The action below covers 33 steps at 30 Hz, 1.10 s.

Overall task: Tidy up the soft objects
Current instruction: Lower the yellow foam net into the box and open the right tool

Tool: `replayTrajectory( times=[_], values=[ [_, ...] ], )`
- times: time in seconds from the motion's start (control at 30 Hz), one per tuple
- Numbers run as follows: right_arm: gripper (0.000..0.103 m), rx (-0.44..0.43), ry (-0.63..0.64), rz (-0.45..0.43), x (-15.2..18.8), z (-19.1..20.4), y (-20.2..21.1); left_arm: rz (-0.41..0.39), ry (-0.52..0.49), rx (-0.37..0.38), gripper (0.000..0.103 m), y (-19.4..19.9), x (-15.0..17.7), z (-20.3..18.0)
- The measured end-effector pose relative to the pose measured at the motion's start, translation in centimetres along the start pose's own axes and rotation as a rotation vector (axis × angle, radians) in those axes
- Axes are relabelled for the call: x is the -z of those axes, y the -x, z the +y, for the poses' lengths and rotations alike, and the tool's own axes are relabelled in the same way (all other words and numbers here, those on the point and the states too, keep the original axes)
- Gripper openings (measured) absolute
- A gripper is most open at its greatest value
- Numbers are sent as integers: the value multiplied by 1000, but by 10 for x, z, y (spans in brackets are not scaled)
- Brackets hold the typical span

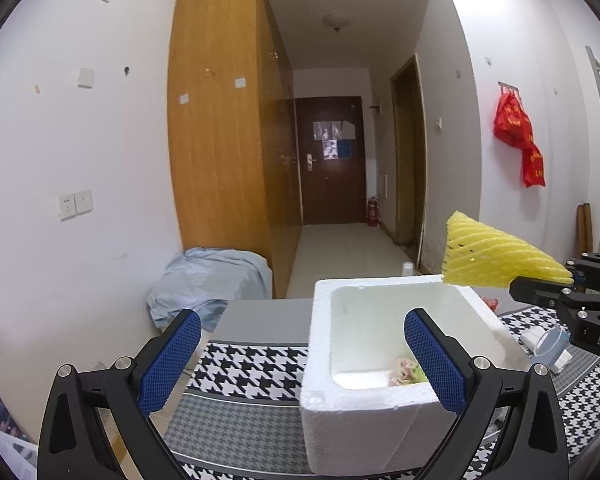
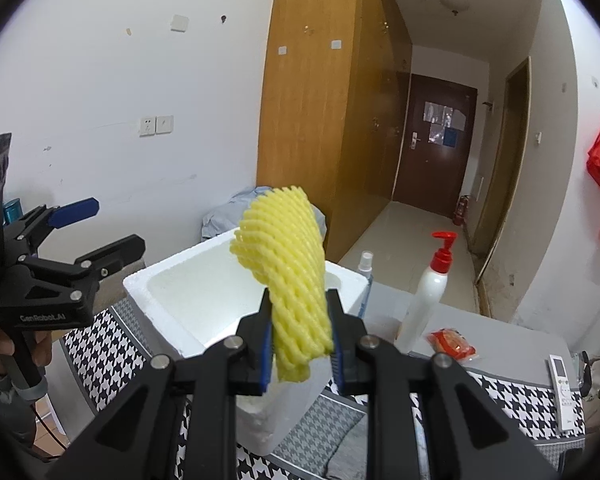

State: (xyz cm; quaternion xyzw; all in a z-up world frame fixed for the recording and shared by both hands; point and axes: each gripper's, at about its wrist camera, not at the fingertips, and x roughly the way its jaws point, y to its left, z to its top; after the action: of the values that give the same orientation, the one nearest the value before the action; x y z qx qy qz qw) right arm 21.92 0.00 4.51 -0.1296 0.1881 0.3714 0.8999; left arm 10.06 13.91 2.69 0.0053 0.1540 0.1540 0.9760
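Table (image 2: 512,340) w/ houndstooth cloth (image 1: 252,364) carries a white foam box (image 1: 380,420), open top, near the front edge. Right hand-held gripper (image 2: 300,344) pinches a yellow foam net sleeve (image 2: 288,272) btwn its blue pads, lower end clamped, rest standing up & curling over the box's right rim; in left wrist view the sleeve (image 1: 496,260) hangs above the box's far right corner. Left hand-held gripper (image 1: 304,364) spread wide, nothing btwn fingers, just in front of the box. Small pink/green soft item (image 1: 408,372) lies on the box floor. Pump bottle (image 2: 428,296), red packet (image 2: 452,344), remote (image 2: 562,388) on table right of the box.
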Motion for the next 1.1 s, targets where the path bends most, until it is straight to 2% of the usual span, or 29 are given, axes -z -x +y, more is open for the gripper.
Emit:
replayTrajectory(
  times=[0.5, 0.87, 0.97, 1.03, 1.1],
  values=[
    [27, -33, 11, 31, -9, 9, -21, -2, 2, -37, 102, 8, 6, 15],
    [29, -41, -7, 88, -12, 1, -36, 16, 17, -76, 102, 4, 10, 26],
    [40, -49, -15, 95, -13, 2, -35, 20, 16, -88, 102, 2, 10, 27],
    [64, -63, -29, 93, -15, 2, -36, 21, 19, -96, 102, 0, 10, 28],
    [82, -75, -38, 86, -14, 1, -34, 21, 23, -94, 102, 0, 10, 27]
  ],
)
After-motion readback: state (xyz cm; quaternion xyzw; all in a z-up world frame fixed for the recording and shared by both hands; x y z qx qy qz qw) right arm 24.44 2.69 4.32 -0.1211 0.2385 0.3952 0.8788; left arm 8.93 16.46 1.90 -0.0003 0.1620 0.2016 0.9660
